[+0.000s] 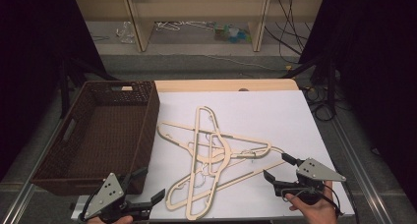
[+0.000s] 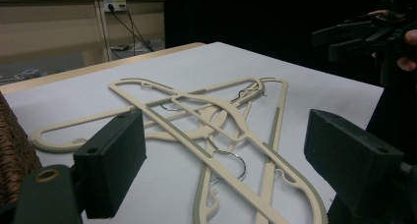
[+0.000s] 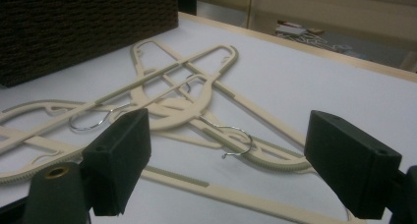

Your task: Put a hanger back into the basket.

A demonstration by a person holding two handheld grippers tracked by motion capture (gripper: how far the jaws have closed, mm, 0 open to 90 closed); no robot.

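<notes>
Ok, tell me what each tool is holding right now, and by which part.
Nothing is held. The left tool and right tool are both open, short of the pile of hangers on the table.

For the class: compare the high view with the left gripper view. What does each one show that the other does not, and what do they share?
High view alone: the inside of the dark brown woven basket and the left gripper, open, with its grey plate. Left gripper view alone: a wall socket with black plugged cables. Shared: the tangled pile of cream plastic hangers on the white table sheet, and the open right gripper.
</notes>
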